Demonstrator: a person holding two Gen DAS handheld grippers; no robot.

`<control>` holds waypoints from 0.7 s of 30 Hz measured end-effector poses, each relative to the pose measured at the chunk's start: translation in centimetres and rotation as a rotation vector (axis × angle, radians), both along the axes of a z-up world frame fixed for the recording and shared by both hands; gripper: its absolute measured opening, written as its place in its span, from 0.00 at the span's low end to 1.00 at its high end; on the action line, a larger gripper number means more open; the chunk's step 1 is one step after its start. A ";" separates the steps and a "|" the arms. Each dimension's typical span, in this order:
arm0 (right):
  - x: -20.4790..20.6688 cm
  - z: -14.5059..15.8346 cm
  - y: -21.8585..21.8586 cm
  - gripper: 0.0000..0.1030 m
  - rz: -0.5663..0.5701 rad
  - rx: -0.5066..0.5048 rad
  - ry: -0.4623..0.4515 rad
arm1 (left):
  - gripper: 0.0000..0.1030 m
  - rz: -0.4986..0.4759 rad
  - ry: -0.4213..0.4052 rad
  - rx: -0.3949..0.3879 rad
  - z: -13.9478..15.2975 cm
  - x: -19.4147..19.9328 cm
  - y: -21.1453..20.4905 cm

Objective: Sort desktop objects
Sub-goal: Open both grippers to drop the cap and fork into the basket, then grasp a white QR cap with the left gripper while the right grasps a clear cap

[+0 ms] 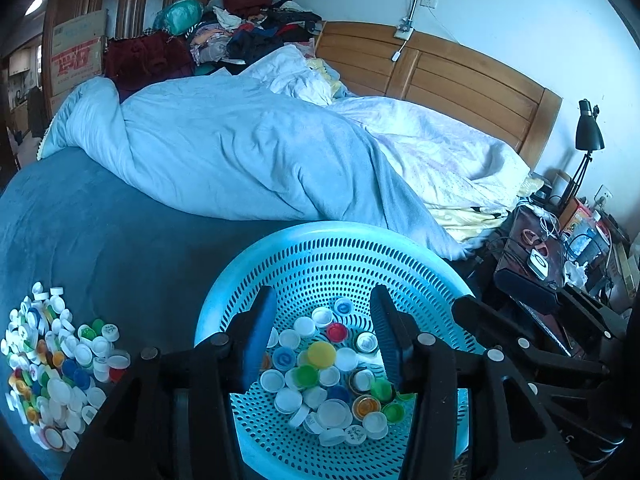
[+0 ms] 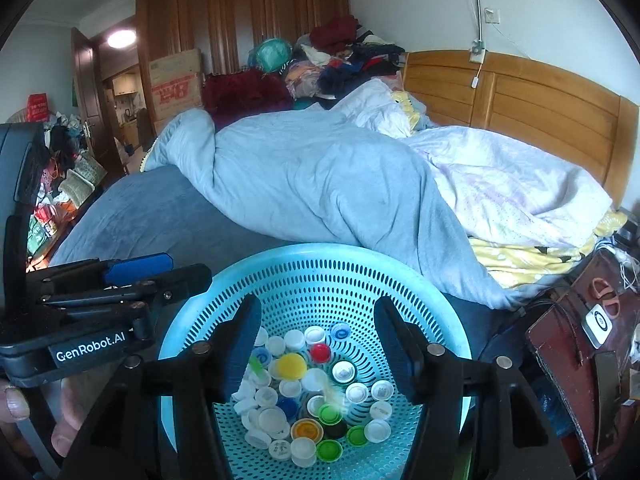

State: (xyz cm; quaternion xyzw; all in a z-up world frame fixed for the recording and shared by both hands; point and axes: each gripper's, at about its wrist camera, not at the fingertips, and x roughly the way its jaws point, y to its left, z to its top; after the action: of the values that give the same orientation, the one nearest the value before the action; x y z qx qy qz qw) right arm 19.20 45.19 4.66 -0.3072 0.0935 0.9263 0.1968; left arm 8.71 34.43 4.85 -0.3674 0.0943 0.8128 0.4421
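Observation:
A turquoise perforated basket (image 1: 320,232) (image 2: 320,252) sits on the bed's near edge, holding several mixed bottle caps (image 1: 324,380) (image 2: 304,392), with a yellow cap (image 1: 321,354) (image 2: 292,365) on top. My left gripper (image 1: 324,336) hangs open over the basket with nothing between its fingers. My right gripper (image 2: 320,344) hovers open over the same heap, pads touching nothing. In the right wrist view a blurred green cap (image 2: 256,368) shows by its left finger and a pale streak (image 2: 332,396) over the caps. Each gripper shows in the other's view (image 2: 190,268) (image 1: 480,292).
A loose pile of caps (image 1: 52,368) lies on the dark blue sheet (image 1: 100,240) left of the basket. A light blue quilt (image 1: 240,152) is bunched behind it. A cluttered nightstand (image 1: 540,248) with a black lamp (image 1: 588,132) stands at the right. A person's fingers (image 2: 16,404) hold the left gripper.

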 end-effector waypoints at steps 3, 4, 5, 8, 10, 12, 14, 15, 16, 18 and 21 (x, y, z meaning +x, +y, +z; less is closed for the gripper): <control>-0.2 -0.1 -0.3 0.62 0.008 0.001 -0.004 | 0.41 0.003 -0.003 0.003 0.0 -0.2 -0.4; -0.3 -0.1 -0.5 0.62 0.012 0.001 -0.004 | 0.41 0.006 -0.005 0.004 0.0 -0.4 -0.6; -0.4 -0.1 -0.6 0.62 0.018 -0.001 -0.003 | 0.41 0.010 -0.004 0.004 -0.1 -0.5 -0.9; -0.5 0.1 -1.5 0.62 0.049 -0.006 0.015 | 0.41 0.025 0.001 0.006 -0.1 -1.1 -2.5; -0.9 0.1 -2.7 0.63 0.091 -0.013 0.026 | 0.41 0.050 0.015 0.010 -0.5 -1.9 -5.0; -1.5 -0.2 -4.3 0.67 0.141 -0.004 0.019 | 0.41 0.111 0.019 -0.007 -1.9 -3.6 -9.3; -2.4 -0.7 -5.6 0.67 0.181 -0.002 0.004 | 0.41 0.211 0.002 -0.024 -3.8 -5.7 -14.2; -3.1 -1.0 -6.5 0.67 0.206 -0.007 -0.008 | 0.41 0.269 -0.019 -0.029 -5.0 -6.9 -17.3; -3.6 -1.3 -7.1 0.67 0.224 -0.013 -0.014 | 0.41 0.322 -0.030 -0.035 -6.2 -7.8 -20.4; -4.9 -1.9 -8.8 0.67 0.267 -0.024 -0.025 | 0.41 0.464 -0.048 -0.082 -9.2 -9.5 -27.5; -6.8 -2.8 -11.9 0.67 0.343 -0.027 -0.049 | 0.41 0.618 -0.115 -0.107 -13.1 -10.8 -36.0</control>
State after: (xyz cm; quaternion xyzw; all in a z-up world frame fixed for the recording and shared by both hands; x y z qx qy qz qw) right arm 12.36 33.34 1.89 -0.3435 0.0471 0.9373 0.0338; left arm -2.11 -1.60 -8.24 -0.4466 -0.0045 0.8805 0.1589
